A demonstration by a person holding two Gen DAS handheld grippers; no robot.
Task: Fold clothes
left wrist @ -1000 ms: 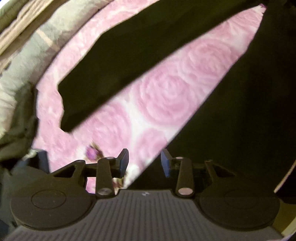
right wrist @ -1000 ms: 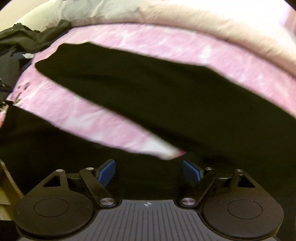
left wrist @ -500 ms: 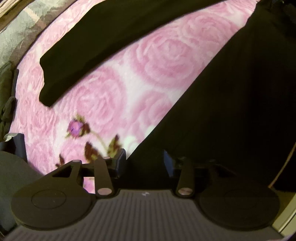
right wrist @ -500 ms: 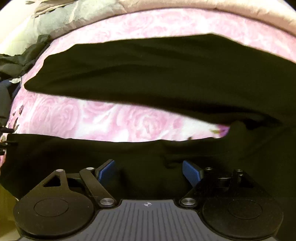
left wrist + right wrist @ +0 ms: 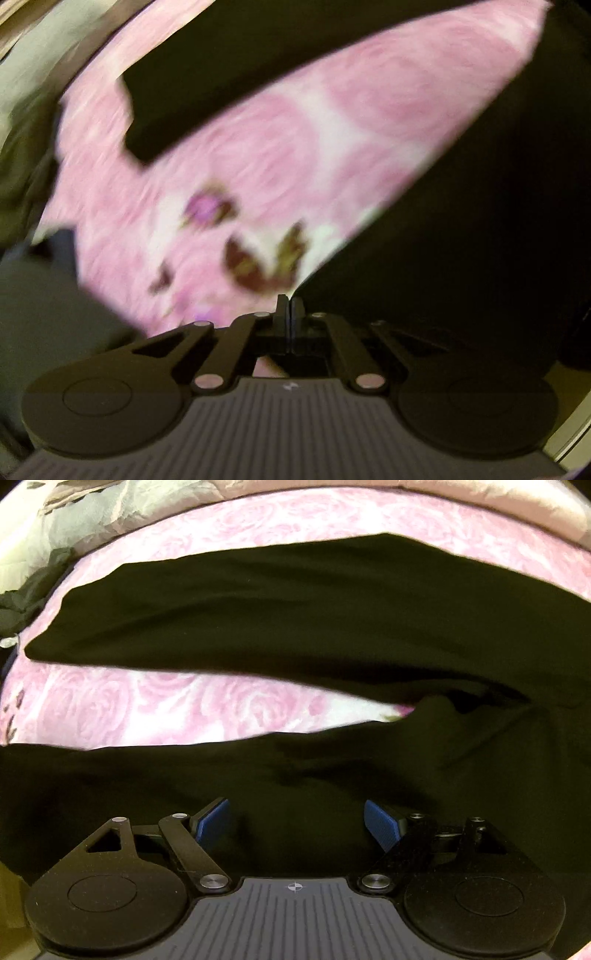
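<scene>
Under everything lies a pink rose-print bedspread point(image 5: 280, 147), and I place the rest against it.

Through my left wrist camera the picture is smeared with motion. One black garment point(image 5: 480, 221) covers the right side of the bedspread, and one long limb of it, a sleeve or trouser leg point(image 5: 229, 81), I cannot tell which, crosses the spread's far part. Half a second ago my left gripper point(image 5: 287, 314) stood with its fingers apart at the garment's near edge; now the fingers are pressed together right at that edge, where black cloth meets pink. I cannot see cloth between the pads, so whether the hem is truly caught is only my guess. If it is, the first hold for the fold is made. A grey-green heap of bedding point(image 5: 26, 122) sits off the spread's left border.

Through my right wrist camera the bedspread point(image 5: 147, 709) shows as one pink band between two black stretches of the same garment point(image 5: 295, 609): the far limb and the near body. My right gripper point(image 5: 295, 821) hovers over the near stretch, its two blue pads point(image 5: 212, 819) wide apart and holding nothing, much as they stood a moment ago. A pale pillow or quilt point(image 5: 92, 513) lies beyond the spread's far left corner. I count one garment, two grippers, and by my judgement the folding has barely begun
</scene>
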